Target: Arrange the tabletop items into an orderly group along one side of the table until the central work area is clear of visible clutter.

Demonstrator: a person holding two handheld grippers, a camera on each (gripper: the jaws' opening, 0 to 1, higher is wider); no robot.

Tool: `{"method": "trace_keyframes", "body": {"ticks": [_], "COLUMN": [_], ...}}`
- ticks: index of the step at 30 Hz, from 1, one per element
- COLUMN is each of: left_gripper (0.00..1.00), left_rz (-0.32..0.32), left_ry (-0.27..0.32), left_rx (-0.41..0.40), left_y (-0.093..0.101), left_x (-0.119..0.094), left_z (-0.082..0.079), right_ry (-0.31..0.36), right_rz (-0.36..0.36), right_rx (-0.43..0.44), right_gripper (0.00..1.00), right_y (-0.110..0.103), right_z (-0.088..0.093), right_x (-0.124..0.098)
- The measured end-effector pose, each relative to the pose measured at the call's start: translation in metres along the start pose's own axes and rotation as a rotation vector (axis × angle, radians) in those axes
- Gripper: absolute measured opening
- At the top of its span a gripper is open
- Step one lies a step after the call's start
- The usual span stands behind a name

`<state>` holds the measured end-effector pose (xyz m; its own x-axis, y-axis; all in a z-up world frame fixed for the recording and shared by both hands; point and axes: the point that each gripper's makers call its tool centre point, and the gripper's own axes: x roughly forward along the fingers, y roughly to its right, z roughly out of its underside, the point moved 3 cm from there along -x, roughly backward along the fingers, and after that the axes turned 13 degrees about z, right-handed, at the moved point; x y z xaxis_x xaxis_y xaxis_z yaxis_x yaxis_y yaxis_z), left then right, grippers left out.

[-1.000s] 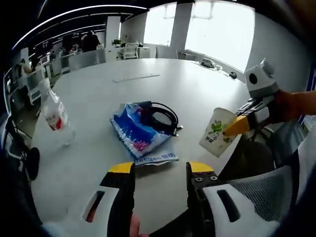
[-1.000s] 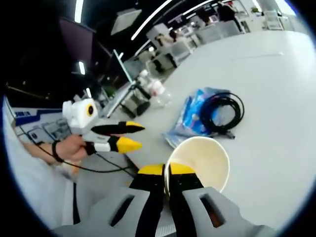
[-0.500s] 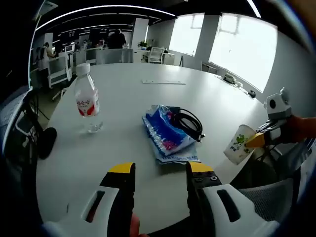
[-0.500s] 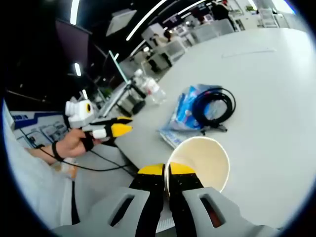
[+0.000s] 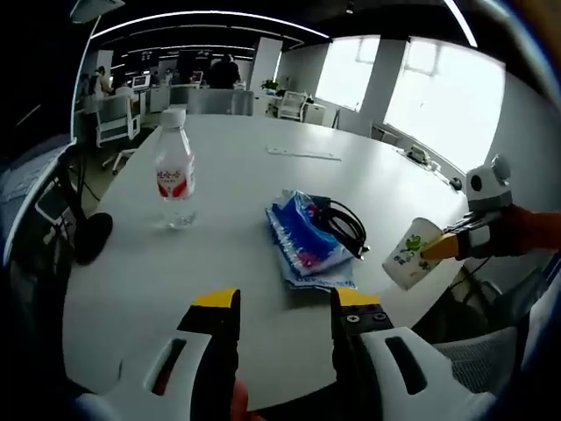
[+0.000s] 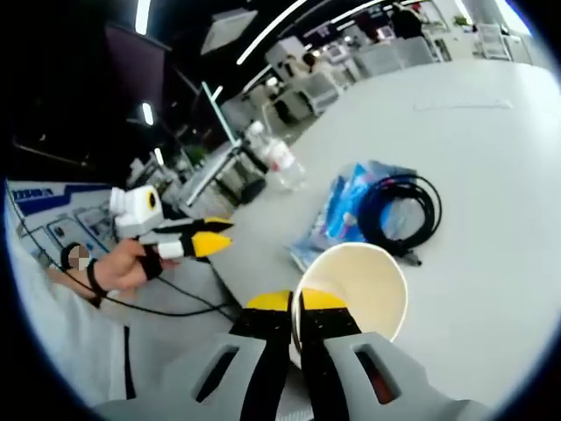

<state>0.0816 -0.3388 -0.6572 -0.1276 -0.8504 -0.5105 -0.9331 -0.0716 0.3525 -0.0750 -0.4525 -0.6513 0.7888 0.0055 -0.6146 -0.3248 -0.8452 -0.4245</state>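
— What have you got in hand?

— A paper cup point(image 6: 351, 294), cream inside, with a green cartoon print on its white outside point(image 5: 408, 261). My right gripper point(image 6: 294, 304) has its jaws pinched tight on the near rim, one tip inside and one outside. In the left gripper view that gripper point(image 5: 440, 248) holds the cup tilted, off the table's right edge and clear of the top.

— And on the table?

— A white round table point(image 5: 140, 272). Near its middle lies a blue printed bag point(image 5: 302, 241), flat, with a coil of black cable point(image 5: 340, 225) resting on its far right part. Well apart from them, toward the left edge, a clear water bottle point(image 5: 175, 180) stands upright, white cap, red and white label. In the right gripper view the bag point(image 6: 346, 210) and the cable point(image 6: 401, 210) lie just beyond the cup, and the bottle point(image 6: 276, 158) sits near the far edge.

— Your left gripper?

— Its jaws point(image 5: 278, 303) are spread wide over the near edge, gripping nothing, touching nothing. From the right gripper view it point(image 6: 206, 239) hangs off the table's edge, held in my hand point(image 6: 123, 267).

— Anything beyond?

— Office chairs point(image 5: 114, 118) past the far left edge.
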Motion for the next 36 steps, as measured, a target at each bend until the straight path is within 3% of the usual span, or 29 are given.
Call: {"method": "trace_keyframes", "body": {"ticks": [13, 21, 36], "left_gripper": [0.4, 0.4, 0.4], "left_rz": [-0.002, 0.005, 0.026], "left_ry": [0.005, 0.011, -0.013], "left_rx": [-0.01, -0.021, -0.011], "left_y": [0.003, 0.002, 0.007], "left_x": [-0.002, -0.003, -0.002], "left_z": [0.008, 0.009, 0.014], "right_ry": [-0.009, -0.028, -0.082], "right_rz": [-0.068, -0.085, -0.098], "right_rx": [-0.139, -0.207, -0.41], "right_gripper": [0.0, 0.0, 0.0], "right_y": [-0.025, -0.032, -0.045], "right_z": [-0.044, -0.059, -0.085], "right_x": [0.036, 0.053, 0.1]}}
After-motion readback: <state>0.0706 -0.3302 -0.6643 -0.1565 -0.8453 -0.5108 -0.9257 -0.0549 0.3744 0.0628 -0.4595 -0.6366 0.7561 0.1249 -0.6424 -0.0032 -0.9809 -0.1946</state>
